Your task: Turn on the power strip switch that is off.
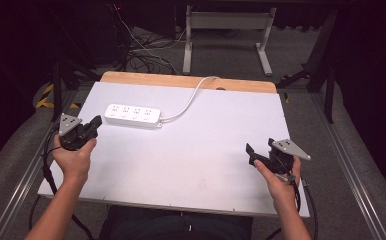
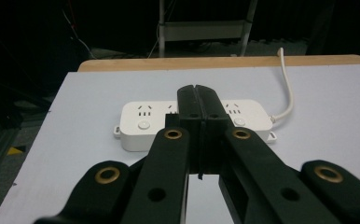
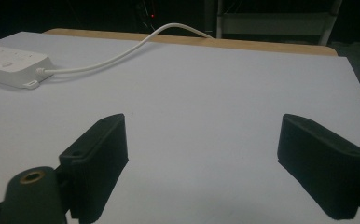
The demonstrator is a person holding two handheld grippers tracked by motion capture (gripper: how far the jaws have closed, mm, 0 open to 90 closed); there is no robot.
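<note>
Left gripper view: closed jaws facing power strip [image 2: 141,122]

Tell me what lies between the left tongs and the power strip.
Nothing: in the high view, bare white tabletop separates the left tongs from the power strip.

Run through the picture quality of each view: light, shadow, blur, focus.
High view: white board evenly lit, surroundings dark, slightly soft. Left gripper view: power strip fairly sharp beyond the shut left hand-held gripper, whose near arms blur. Right gripper view: dim and bluish, the open right hand-held gripper soft, faint shadows beneath its jaws.
</note>
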